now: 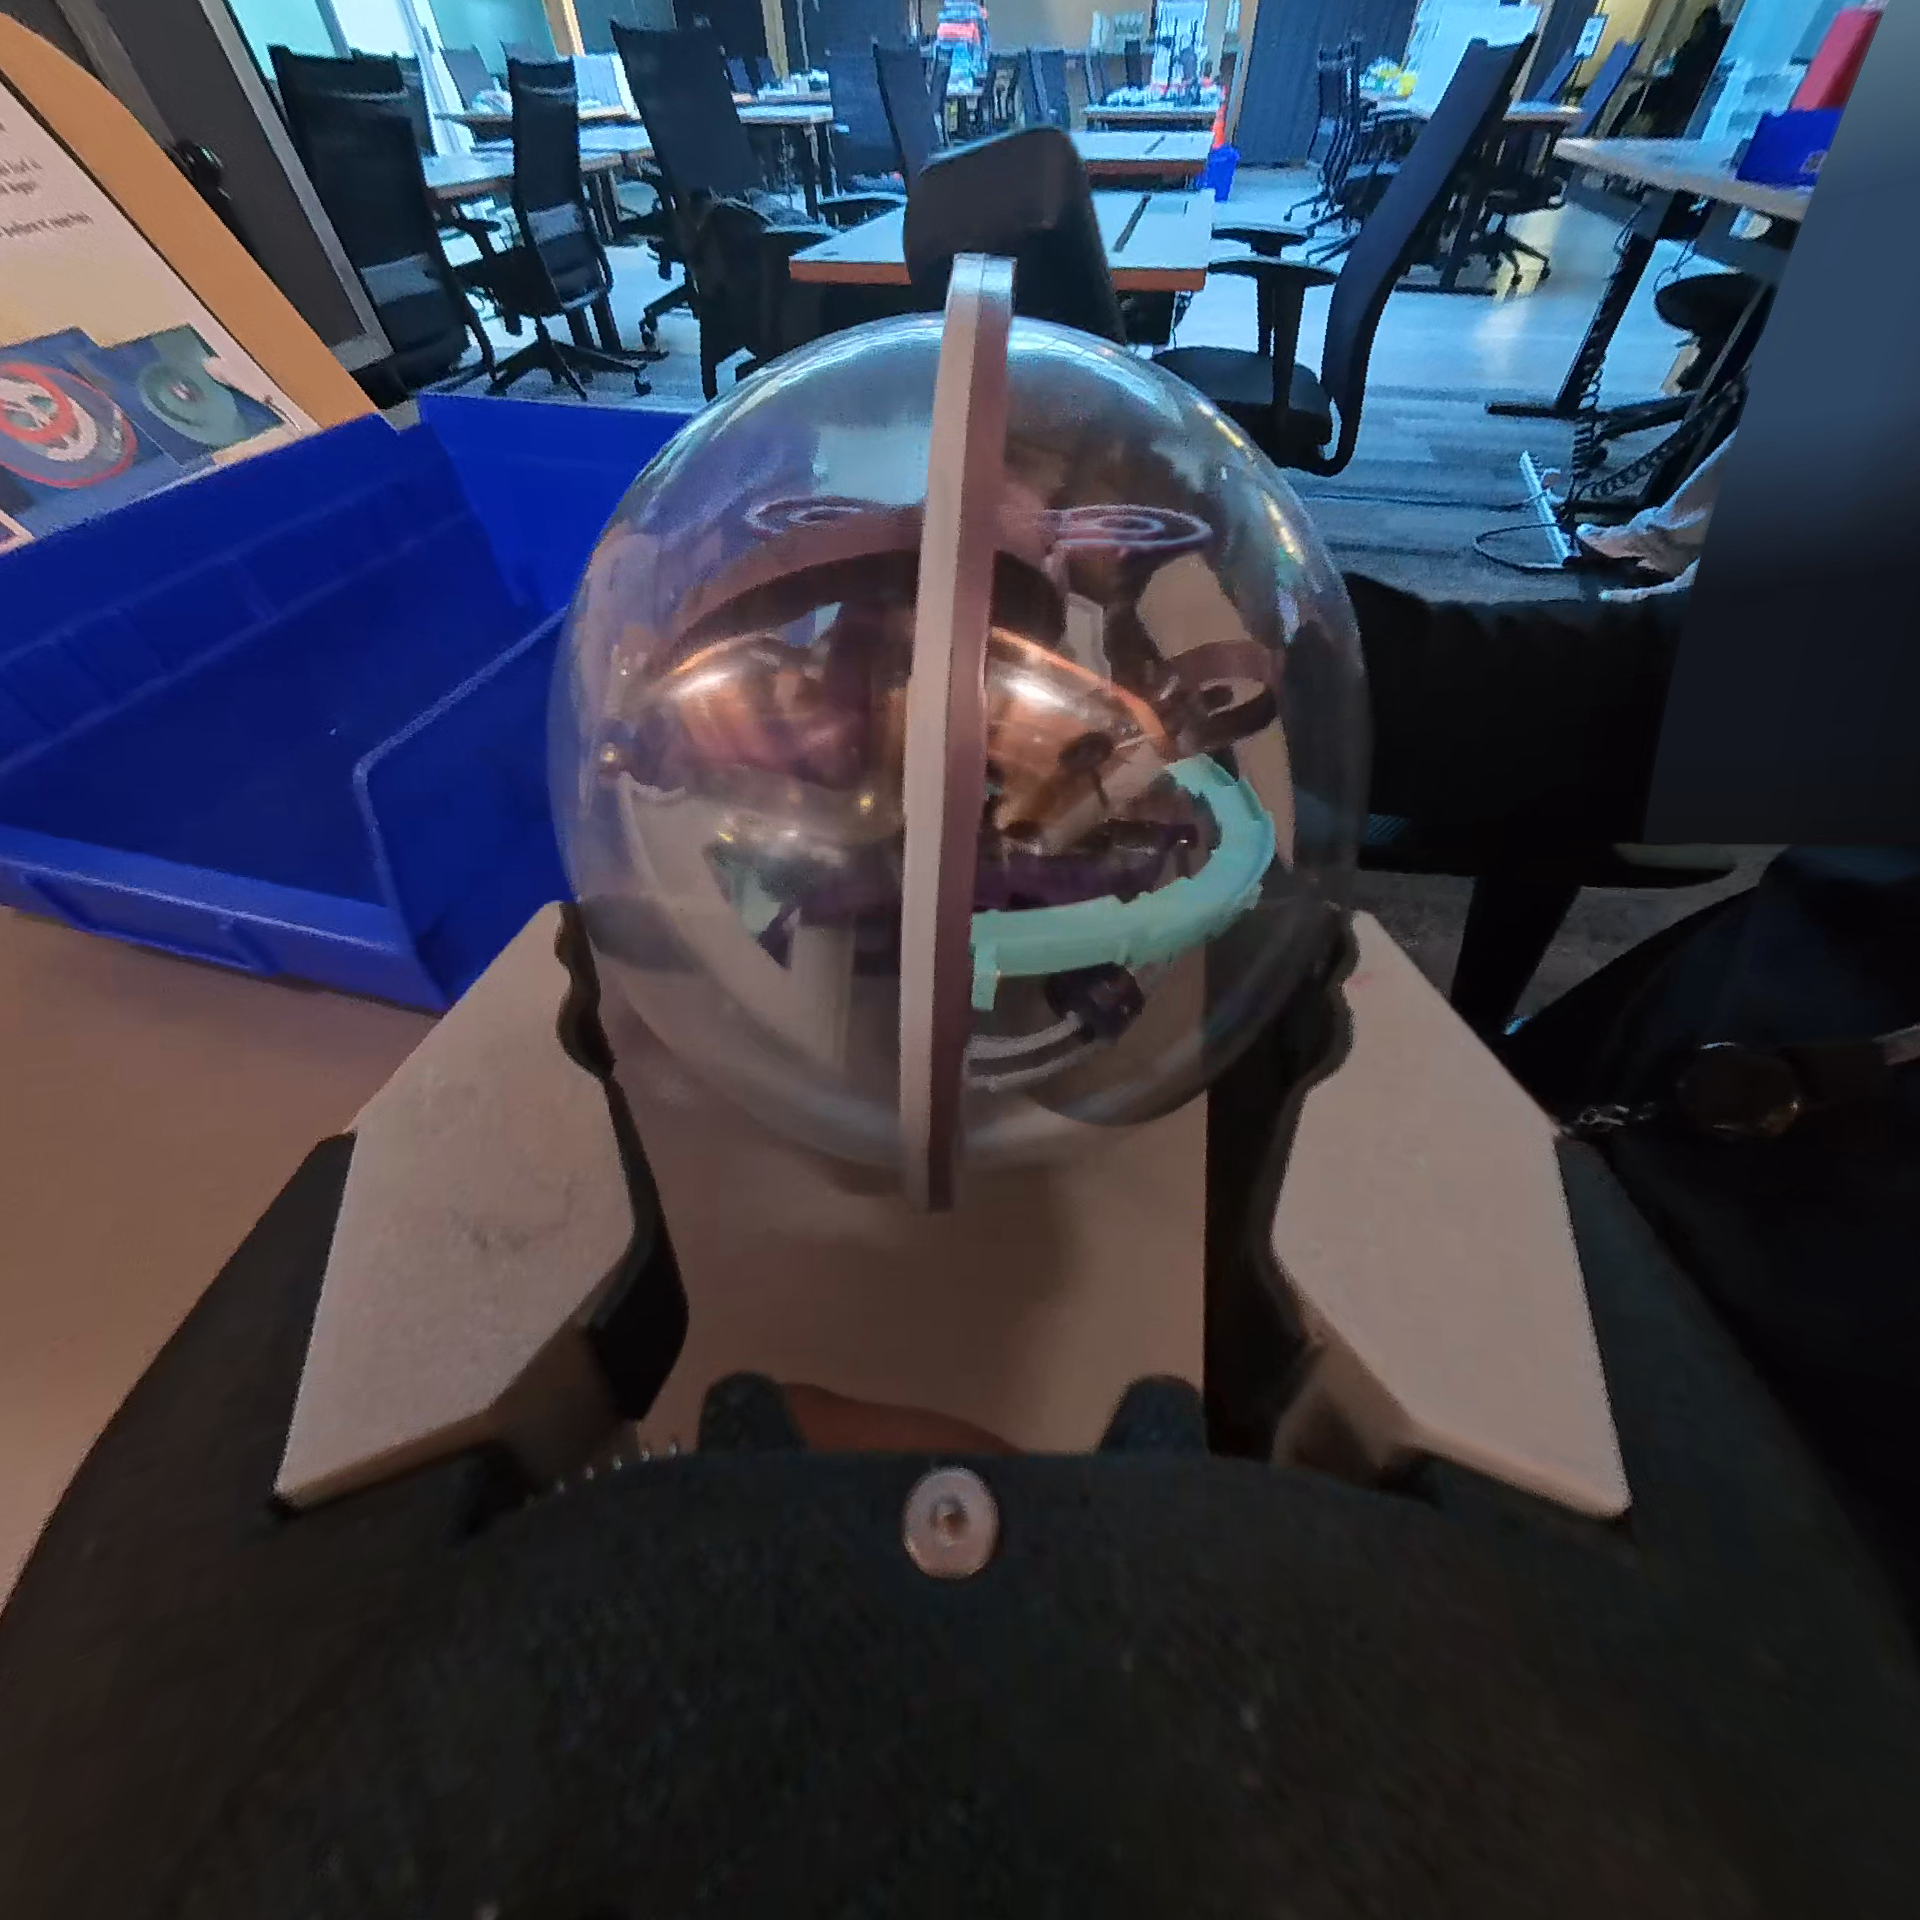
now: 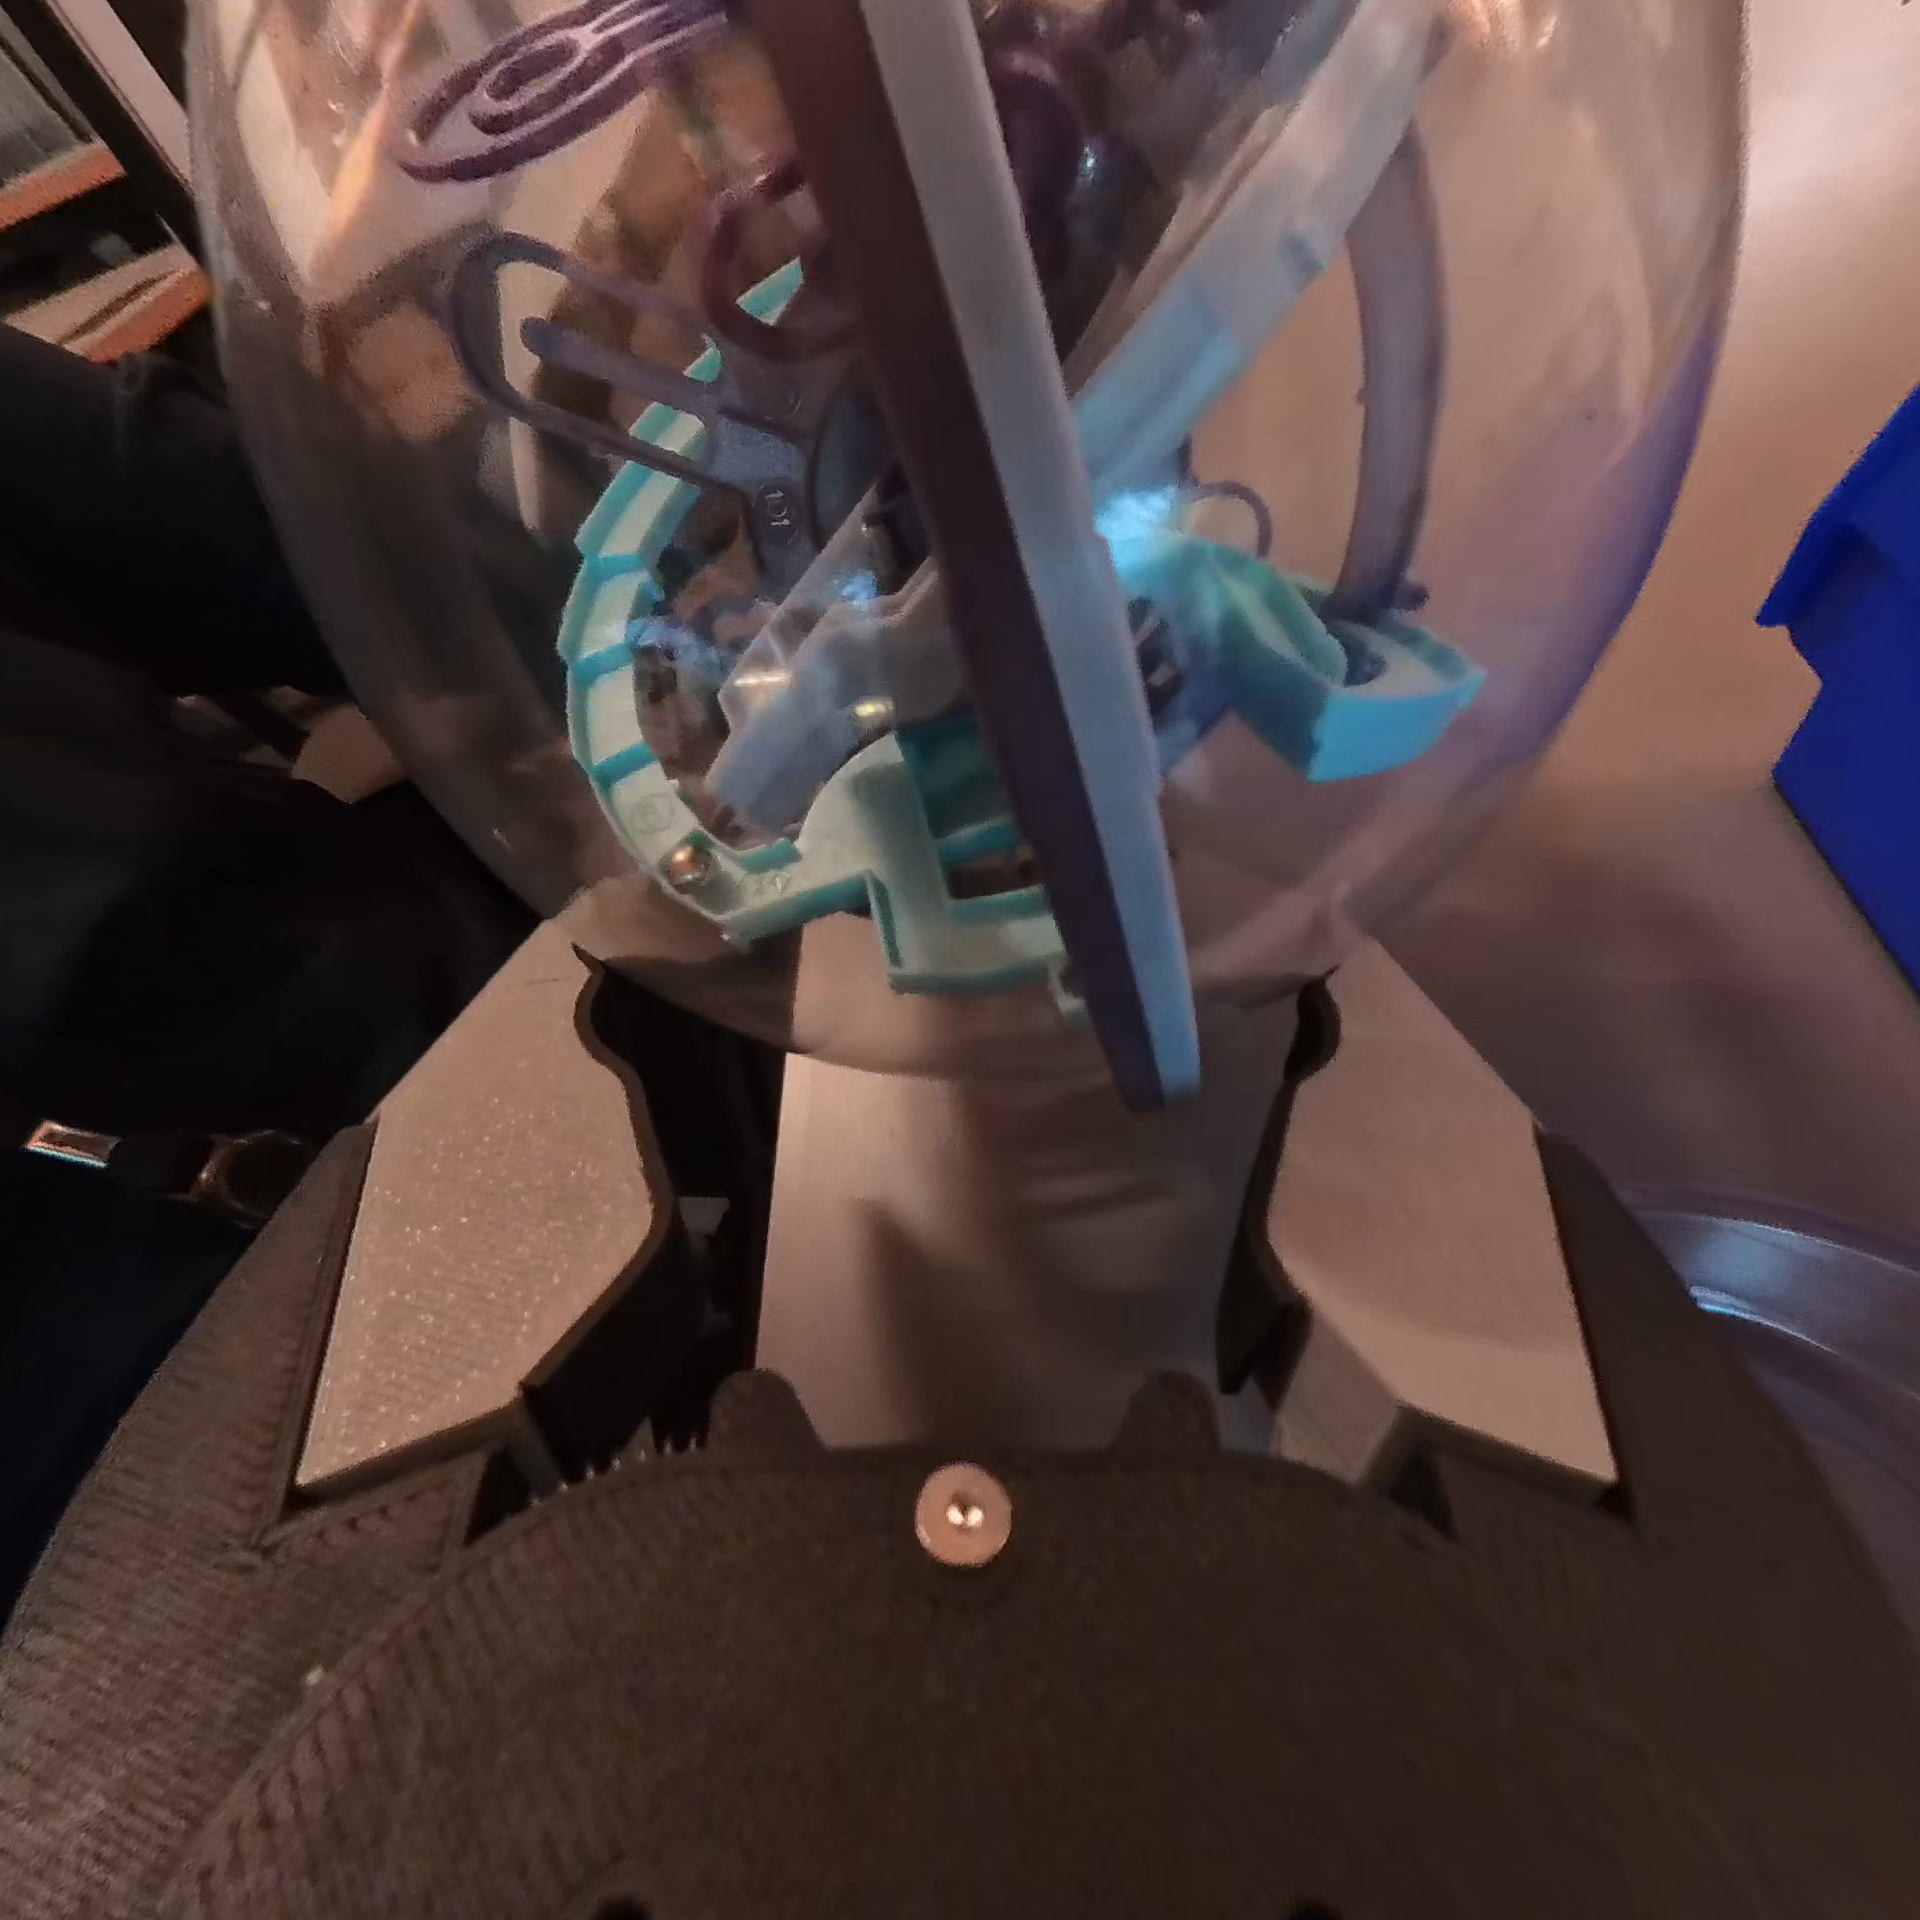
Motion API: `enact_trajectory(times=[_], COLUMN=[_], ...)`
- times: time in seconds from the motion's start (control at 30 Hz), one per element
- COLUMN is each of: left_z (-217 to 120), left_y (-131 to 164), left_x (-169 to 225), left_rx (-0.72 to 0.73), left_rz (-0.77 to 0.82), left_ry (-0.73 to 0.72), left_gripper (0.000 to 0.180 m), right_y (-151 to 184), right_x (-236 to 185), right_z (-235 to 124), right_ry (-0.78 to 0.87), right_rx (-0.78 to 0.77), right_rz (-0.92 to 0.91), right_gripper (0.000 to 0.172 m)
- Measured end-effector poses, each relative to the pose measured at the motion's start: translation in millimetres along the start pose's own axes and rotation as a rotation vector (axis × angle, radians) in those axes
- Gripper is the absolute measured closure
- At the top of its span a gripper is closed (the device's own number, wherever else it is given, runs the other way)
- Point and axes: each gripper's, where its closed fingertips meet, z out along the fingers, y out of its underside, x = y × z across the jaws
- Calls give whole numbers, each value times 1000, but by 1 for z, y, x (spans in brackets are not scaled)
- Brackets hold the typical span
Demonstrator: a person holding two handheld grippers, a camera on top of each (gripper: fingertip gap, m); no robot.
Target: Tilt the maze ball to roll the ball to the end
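The maze ball (image 1: 956,727) is a clear sphere with a grey ring around its middle and teal, purple and brown tracks inside. In the left wrist view it sits between my left gripper's (image 1: 961,987) fingers, and both pads press its lower sides. In the right wrist view the maze ball (image 2: 935,520) fills the upper frame. My right gripper's (image 2: 956,987) fingertips (image 2: 603,997) touch its underside on both sides. A small steel ball (image 2: 686,862) lies on the teal track (image 2: 613,665) near the sphere's lower left wall.
A blue bin (image 1: 260,727) stands on the tan table (image 1: 156,1091) to the left, with a printed board (image 1: 125,312) behind it; the bin also shows in the right wrist view (image 2: 1849,623). Office chairs and desks fill the background. A person's dark clothing (image 2: 156,727) is close by. A clear curved piece (image 2: 1787,1278) lies on the table.
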Motion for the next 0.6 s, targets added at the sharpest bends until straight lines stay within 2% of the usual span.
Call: enact_trajectory(times=[0.6], left_z=[-4], left_y=[-10], left_x=[5], left_rx=[17], left_rz=[15], left_ry=[-4], left_gripper=[47], right_y=[-2], right_x=[-6], right_z=[4], right_ry=[-25], right_rx=[5], right_rz=[-4], right_gripper=[44])
